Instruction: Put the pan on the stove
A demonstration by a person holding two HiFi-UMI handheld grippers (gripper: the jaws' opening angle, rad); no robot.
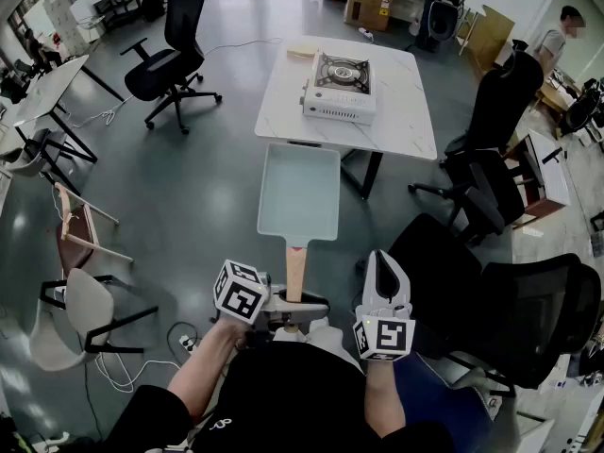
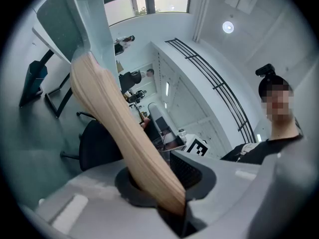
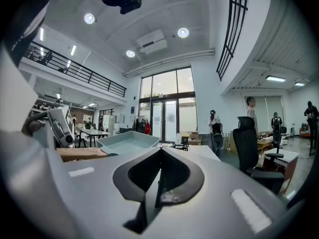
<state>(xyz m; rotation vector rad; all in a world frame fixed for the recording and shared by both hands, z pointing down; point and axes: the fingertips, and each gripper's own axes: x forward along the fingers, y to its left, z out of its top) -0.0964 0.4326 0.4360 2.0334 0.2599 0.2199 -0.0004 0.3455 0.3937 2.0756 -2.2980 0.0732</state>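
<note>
The pan (image 1: 298,192) is not on the stove (image 1: 340,88). It hangs in the air over the grey floor (image 1: 189,196), in front of the person and just before the near edge of the white surface (image 1: 401,111) that carries the stove. A narrow band of bare floor shows between the far rim of the pan and that edge. The stove stands on the far left part of the surface, so the right half and the near strip of the top are free. A black chair (image 1: 170,55) stands well apart on the left, while other black chairs (image 1: 491,130) crowd near the right edge of the surface. The pan is rectangular and pale green, with the open side up and about level. Its long axis runs straight away from the person toward the surface, and the wooden handle (image 1: 296,270) points back to the person. The left tool (image 1: 294,302) pinches the end of this handle between its jaws. The right tool (image 1: 381,260) is held just beside it on the right, upright, with its jaws pressed together and nothing between them. In the head view the handle covers the tips of the left tool. In the left gripper view the frame edge cuts off the far part of the pan, and in the right gripper view the stove is too small to make out well.
</note>
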